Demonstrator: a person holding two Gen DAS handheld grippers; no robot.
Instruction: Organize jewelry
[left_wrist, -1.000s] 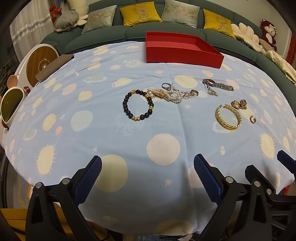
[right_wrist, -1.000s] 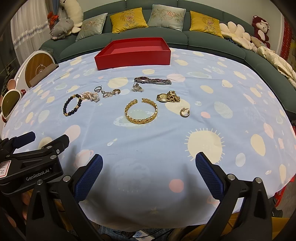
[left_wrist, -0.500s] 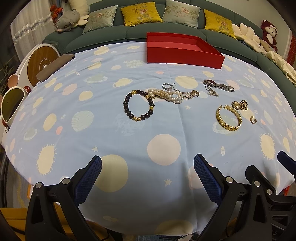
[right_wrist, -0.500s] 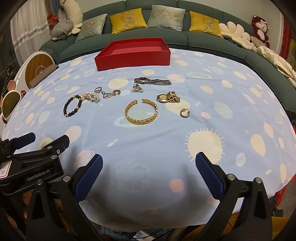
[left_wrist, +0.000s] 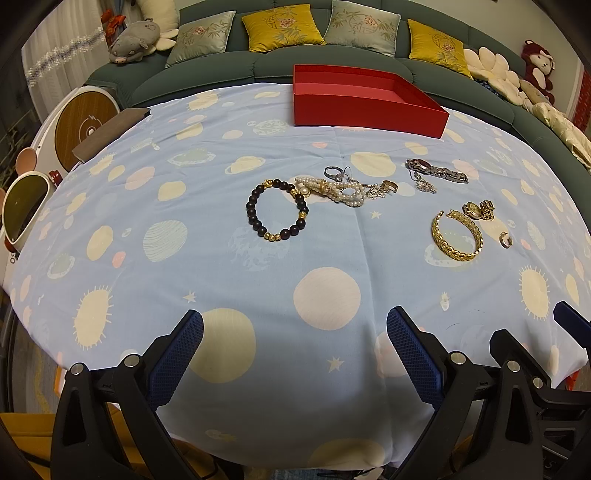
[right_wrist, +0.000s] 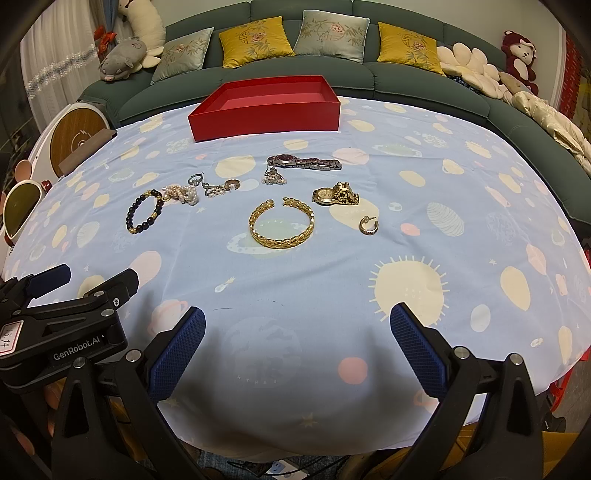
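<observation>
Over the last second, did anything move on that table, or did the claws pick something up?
Nothing visibly changed. Both claws, left and right, hang open and empty at the near edge; the gold bangle, bead bracelet and red box lie where they were.

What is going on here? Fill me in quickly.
A person holds two handheld grippers at the near edge of the table, about to sort jewelry. The left gripper and right gripper are both open and empty. Nothing has been picked up: the dark beaded bracelet, the white pearl strand, the gold open cuff bangle, the gold wristwatch and the small hoop earring lie on the blue patterned cloth. The open red box sits behind them.
</observation>
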